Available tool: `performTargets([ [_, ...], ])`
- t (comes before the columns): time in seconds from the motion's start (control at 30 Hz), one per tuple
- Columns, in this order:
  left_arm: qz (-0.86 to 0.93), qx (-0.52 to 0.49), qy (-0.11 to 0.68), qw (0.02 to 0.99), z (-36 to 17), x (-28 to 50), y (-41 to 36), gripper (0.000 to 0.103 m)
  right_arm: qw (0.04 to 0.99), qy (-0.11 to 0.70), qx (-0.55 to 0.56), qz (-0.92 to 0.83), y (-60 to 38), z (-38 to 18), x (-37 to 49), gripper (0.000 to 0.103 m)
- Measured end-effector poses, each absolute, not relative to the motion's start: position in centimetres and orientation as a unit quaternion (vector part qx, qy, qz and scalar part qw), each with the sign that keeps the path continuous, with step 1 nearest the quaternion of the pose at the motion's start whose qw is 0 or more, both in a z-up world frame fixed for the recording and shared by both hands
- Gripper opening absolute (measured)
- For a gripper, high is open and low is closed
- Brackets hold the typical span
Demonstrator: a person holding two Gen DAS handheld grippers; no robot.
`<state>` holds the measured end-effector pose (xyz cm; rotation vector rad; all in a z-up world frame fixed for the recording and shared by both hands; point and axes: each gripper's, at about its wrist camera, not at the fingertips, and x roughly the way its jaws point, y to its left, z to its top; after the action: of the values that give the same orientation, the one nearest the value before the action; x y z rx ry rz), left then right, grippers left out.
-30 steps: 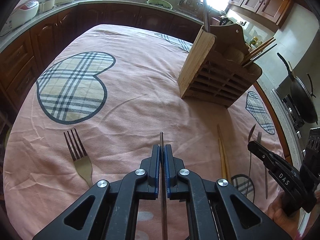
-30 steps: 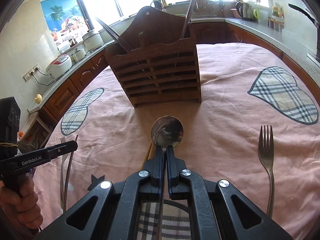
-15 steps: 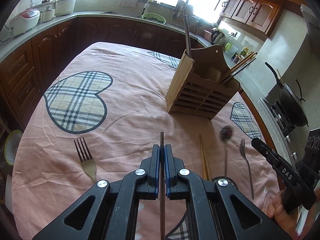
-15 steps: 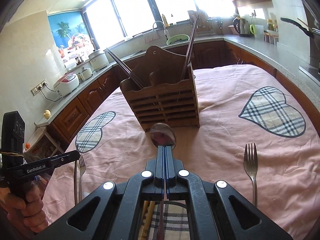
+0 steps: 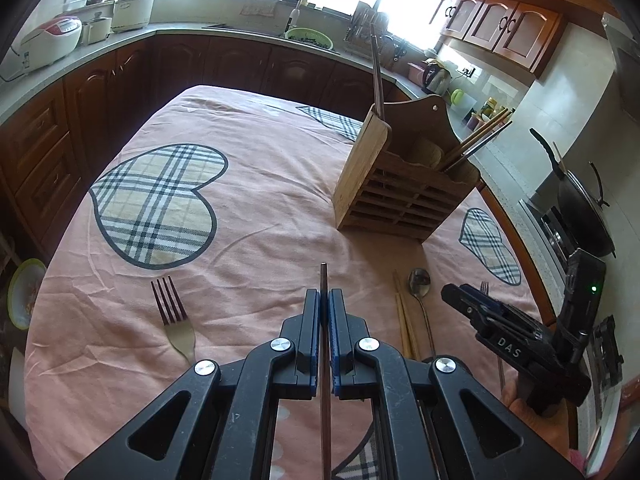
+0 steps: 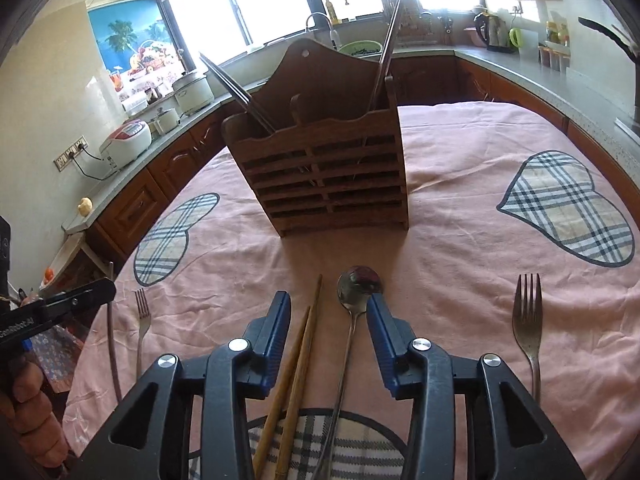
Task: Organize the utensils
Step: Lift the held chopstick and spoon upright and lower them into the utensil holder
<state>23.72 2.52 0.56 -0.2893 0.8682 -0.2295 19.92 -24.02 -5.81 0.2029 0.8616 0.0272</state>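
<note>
Pink tablecloth [image 6: 460, 216] with plaid hearts [image 6: 568, 208], brown wooden holder [image 6: 320, 168], silver spoon [image 6: 356, 292]

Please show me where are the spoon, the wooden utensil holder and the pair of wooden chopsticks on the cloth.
spoon [image 6: 359, 285]: right wrist view, on its bowl.
wooden utensil holder [image 6: 324, 176]: right wrist view, on its slatted front wall.
wooden chopsticks [image 6: 301, 344]: right wrist view, on the shafts between the blue pads.

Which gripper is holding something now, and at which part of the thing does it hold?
The left gripper is shut on a thin dark chopstick, just below its tip. The right gripper holds nothing: its jaws are opening, the spoon lying between them.
</note>
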Motion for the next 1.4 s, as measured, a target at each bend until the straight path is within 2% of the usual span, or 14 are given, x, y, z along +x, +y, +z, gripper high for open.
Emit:
performTargets([
  [0.4,-0.106,-0.147,0.430,0.884,-0.9,25.9,2.5,0.003,0.879,0.462,0.116,0.004,-26.1,-10.1,24.3,0.042],
  [0.43,-0.106,-0.147,0.430,0.884,-0.9,26.0,2.5,0.003,0.878,0.464,0.118,0.003,-26.3,-10.4,24.4,0.038],
  [0.53,-0.105,-0.149,0.430,0.884,-1.0,26.3,2.6,0.003,0.881,0.460,0.115,0.000,-26.4,-10.2,24.4,0.010],
  [0.63,-0.104,-0.149,0.430,0.884,-1.0,26.4,2.6,0.003,0.883,0.453,0.121,0.002,-26.7,-9.8,24.1,0.005],
  [0.87,-0.109,-0.147,0.420,0.889,0.0,25.6,2.2,0.003,0.897,0.425,0.124,0.004,-27.1,-7.4,22.4,0.003],
  [1.4,-0.128,-0.140,0.366,0.911,5.1,21.4,2.6,0.003,0.953,0.297,0.059,-0.018,-25.5,2.3,17.1,0.003],
])
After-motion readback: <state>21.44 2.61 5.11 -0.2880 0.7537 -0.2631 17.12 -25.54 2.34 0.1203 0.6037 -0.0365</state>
